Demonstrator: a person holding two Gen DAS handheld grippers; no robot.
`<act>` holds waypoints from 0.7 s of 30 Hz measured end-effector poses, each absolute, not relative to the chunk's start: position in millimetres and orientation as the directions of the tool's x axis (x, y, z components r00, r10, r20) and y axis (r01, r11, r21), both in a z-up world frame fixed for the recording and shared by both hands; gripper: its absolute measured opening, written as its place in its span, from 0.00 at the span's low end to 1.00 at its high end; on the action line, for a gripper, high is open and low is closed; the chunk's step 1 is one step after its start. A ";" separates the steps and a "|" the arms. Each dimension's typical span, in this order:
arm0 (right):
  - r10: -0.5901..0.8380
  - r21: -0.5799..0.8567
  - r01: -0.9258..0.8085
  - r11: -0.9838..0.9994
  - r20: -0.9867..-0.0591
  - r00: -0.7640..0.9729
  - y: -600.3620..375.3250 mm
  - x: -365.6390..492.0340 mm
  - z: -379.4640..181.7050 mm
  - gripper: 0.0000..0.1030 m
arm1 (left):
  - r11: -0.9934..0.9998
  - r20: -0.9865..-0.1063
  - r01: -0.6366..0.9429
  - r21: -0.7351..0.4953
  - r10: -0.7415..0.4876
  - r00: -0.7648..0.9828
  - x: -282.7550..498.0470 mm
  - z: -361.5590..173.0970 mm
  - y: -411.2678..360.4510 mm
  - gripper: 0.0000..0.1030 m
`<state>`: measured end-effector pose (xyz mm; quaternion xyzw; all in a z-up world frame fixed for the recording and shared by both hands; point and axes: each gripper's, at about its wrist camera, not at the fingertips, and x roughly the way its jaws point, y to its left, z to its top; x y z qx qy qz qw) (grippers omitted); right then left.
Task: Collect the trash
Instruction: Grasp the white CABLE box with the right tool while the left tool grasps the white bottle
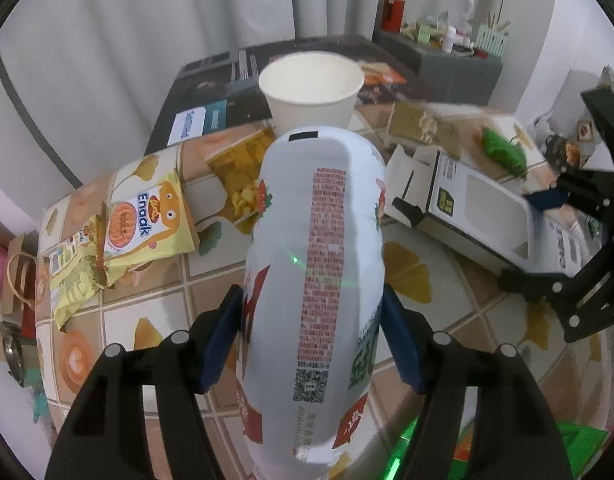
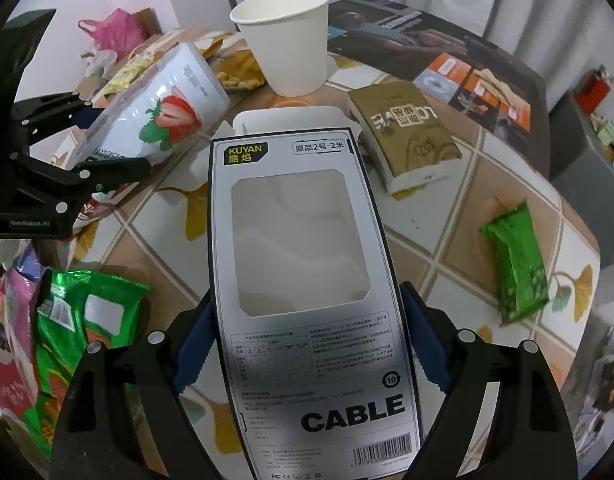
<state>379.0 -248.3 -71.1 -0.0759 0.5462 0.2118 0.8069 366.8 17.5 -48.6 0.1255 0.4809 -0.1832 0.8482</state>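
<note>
The left gripper point(image 1: 313, 322) is clamping a white strawberry-printed bottle point(image 1: 315, 276), its blue pads pressing both sides of the bottle, which is sitting tilted above the tiled table point(image 1: 419, 236). The right gripper point(image 2: 309, 350) is gripping a flat cable box point(image 2: 303, 264) by its long edges, the open flap end pointing away toward a white paper cup point(image 2: 289, 40) that is standing upright on the table. A yellow snack bag point(image 1: 143, 224) is lying near the table's edge on the bottle's side. A green wrapper point(image 2: 515, 256) and a brown tissue pack point(image 2: 407, 132) are lying beyond the box's other side, well apart from each other.
</note>
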 end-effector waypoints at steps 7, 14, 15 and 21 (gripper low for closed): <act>0.272 0.130 -0.370 0.920 -0.891 0.364 -264.2 358.8 -52.9 0.78 | 0.902 -0.807 0.433 0.011 -0.247 0.537 340.4 -17.8 21.1 0.64; 0.274 0.144 -0.303 0.942 -0.853 0.444 -286.4 333.4 -24.8 0.78 | 0.903 -0.739 0.430 -0.015 -0.299 0.603 305.3 23.8 20.6 0.63; 0.272 0.145 -0.296 0.944 -0.850 0.452 -288.6 330.1 -22.0 0.78 | 0.902 -0.726 0.432 -0.018 -0.308 0.614 298.8 31.1 20.7 0.63; 0.274 0.160 -0.256 0.953 -0.818 0.506 -303.4 305.3 4.3 0.78 | 0.893 -0.656 0.450 -0.009 -0.345 0.671 262.2 72.0 18.5 0.62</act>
